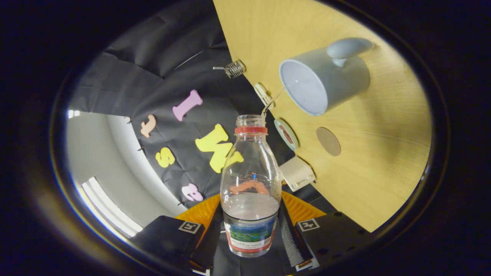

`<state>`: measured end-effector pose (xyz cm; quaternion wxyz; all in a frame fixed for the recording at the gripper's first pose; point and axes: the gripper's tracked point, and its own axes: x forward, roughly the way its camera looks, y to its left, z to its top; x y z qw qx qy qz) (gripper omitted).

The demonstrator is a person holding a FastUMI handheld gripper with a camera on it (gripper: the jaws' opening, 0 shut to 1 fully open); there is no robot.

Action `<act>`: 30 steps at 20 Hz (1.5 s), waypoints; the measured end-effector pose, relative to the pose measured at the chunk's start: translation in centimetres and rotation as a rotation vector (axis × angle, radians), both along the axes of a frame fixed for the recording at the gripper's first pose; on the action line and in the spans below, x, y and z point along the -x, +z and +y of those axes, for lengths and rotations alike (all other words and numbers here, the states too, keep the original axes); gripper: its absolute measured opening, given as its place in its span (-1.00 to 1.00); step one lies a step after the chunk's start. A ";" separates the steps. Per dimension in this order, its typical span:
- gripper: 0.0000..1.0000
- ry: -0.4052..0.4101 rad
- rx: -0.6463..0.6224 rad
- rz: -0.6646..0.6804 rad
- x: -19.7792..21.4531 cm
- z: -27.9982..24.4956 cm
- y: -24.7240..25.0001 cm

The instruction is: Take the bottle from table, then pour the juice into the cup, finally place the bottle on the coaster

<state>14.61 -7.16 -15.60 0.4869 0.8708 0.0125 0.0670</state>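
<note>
My gripper (251,234) is shut on a clear plastic bottle (250,180) with a red neck ring and no cap, both fingers (295,239) pressing on its labelled lower part. The whole view is rolled over, so the bottle is tipped toward a grey-blue cup (324,78) standing on the wooden table (383,161). A thin stream of clear liquid runs from the bottle's mouth toward the cup's open rim. Some liquid still sits in the bottle. A round brown coaster (328,141) lies on the table between the cup and my fingers.
A small round teal-rimmed object (286,133) sits at the table's edge near the bottle's neck. A cream box (297,173) and a white clip-like piece (262,93) also sit along that edge. A small wire basket (234,69) hangs on the black cloth wall.
</note>
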 end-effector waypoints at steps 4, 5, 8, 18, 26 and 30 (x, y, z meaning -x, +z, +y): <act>0.52 -0.003 -0.046 -0.005 0.0 -0.5 0.0; 0.52 -0.006 -0.059 -0.011 0.1 -0.6 0.2; 0.52 -0.015 -0.096 -0.033 0.5 -1.1 1.3; 0.52 -0.011 -0.122 -0.048 1.0 -1.6 1.4; 0.52 0.043 -0.016 -0.050 1.7 1.3 0.9; 0.53 0.042 0.149 -0.089 2.4 2.7 1.1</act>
